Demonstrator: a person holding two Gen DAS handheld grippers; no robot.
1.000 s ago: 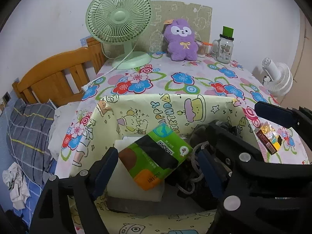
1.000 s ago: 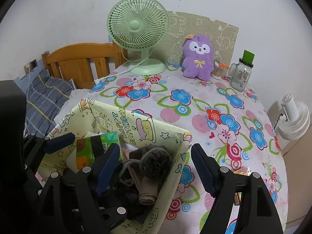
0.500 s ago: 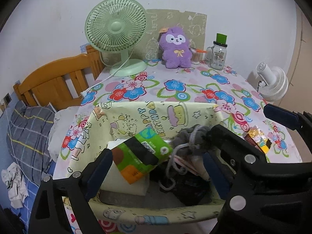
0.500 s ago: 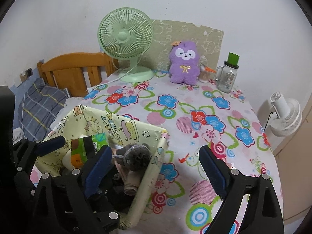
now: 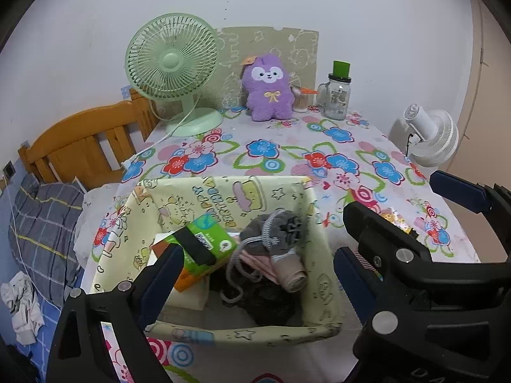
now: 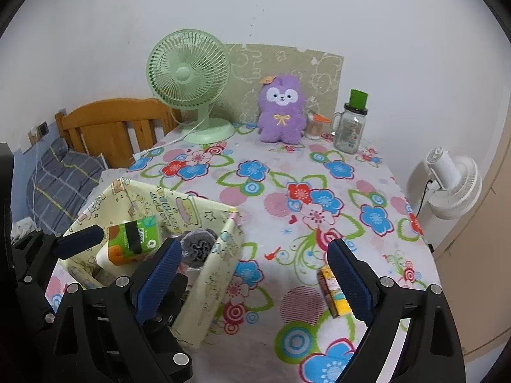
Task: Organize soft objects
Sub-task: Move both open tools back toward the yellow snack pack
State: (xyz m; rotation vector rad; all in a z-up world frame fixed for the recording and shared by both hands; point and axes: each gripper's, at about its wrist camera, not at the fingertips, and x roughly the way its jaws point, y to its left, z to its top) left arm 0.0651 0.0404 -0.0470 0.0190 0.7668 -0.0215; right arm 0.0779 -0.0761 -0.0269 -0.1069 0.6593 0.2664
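Both the left gripper (image 5: 255, 271) and right gripper (image 6: 252, 274) hang spread and empty; the soft things sit gathered in the fabric bin (image 5: 322, 239) on the bench (image 6: 287, 191), seemingly already tidied.

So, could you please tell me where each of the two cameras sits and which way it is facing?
Left wrist: on the left gripper, looking down over its open jaws into the fabric bin; the right gripper crosses its right side.
Right wrist: on the right gripper, facing across the floral tablecloth; the left gripper shows lower left.
Shared: the bin, green fan, purple plush.
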